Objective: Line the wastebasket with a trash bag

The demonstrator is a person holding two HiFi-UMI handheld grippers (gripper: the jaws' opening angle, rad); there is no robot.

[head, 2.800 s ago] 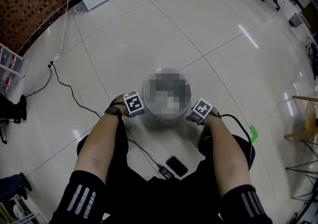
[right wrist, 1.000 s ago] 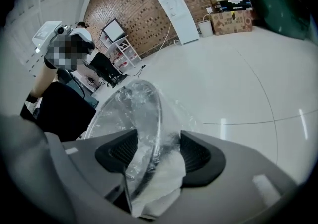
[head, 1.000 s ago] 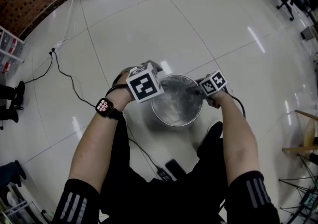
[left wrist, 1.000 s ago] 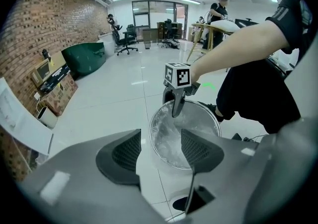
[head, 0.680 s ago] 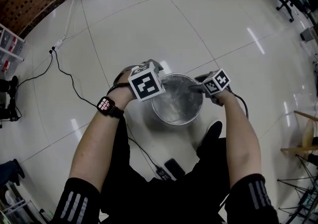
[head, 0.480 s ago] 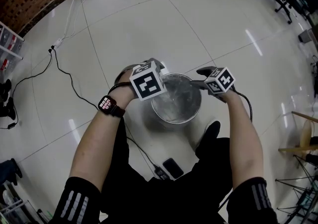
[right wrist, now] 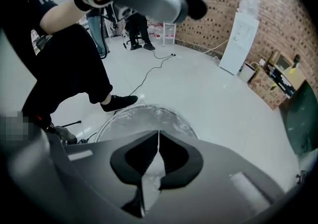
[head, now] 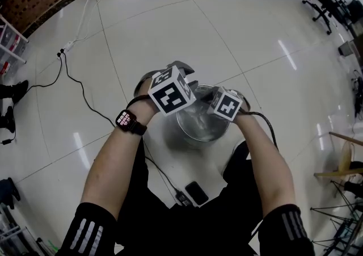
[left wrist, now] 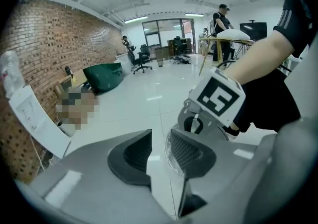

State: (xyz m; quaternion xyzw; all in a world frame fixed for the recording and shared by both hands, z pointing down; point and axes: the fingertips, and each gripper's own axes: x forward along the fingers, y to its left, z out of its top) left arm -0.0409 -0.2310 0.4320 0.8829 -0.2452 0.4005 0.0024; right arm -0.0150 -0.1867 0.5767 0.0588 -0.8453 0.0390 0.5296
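Head view: left tool (head: 185, 74) and right tool (head: 209, 99) hang over the wastebasket (head: 199, 133), with the clear trash bag (head: 198, 117) inside it.
Left gripper view: the jaws have just narrowed and nothing is between them.
Right gripper view: the jaws have just closed, apparently pinching bag film, so the lining is under way.

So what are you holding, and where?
Right hand-held gripper seems to pinch the bag by loose film over the bin; left hand-held gripper has just been closing, nothing in it.

Silver wastebasket (head: 197, 134); translucent trash bag (head: 199, 116)
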